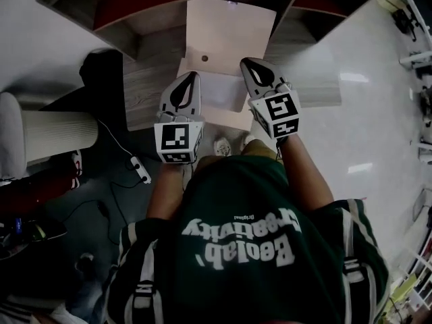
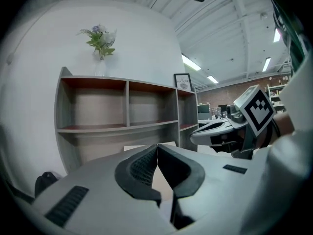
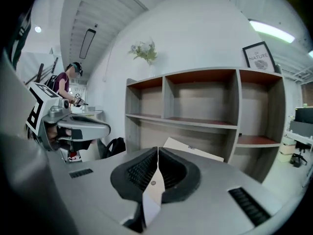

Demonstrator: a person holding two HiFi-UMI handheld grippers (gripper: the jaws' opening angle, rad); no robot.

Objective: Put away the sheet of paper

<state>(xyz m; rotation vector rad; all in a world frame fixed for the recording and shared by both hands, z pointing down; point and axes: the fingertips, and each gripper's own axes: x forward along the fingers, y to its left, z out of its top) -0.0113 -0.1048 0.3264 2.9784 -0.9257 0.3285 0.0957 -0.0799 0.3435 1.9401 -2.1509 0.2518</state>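
Observation:
A pale sheet of paper (image 1: 229, 36) with a small punched hole is held out flat in front of a grey shelf unit (image 1: 135, 9). My left gripper (image 1: 185, 86) is shut on the sheet's near left edge, and my right gripper (image 1: 255, 69) is shut on its near right edge. In the left gripper view the jaws (image 2: 157, 148) meet, with paper (image 2: 160, 182) showing in the slit. In the right gripper view the closed jaws (image 3: 157, 152) pinch the sheet (image 3: 193, 150), which runs toward the open compartments (image 3: 205, 102).
A vase of flowers (image 2: 100, 43) and a framed print (image 3: 259, 55) stand on top of the shelf. A black bag (image 1: 101, 66) sits left of it, a power strip (image 1: 140, 171) lies on the floor, and a white ribbed cylinder (image 1: 57, 135) is at far left.

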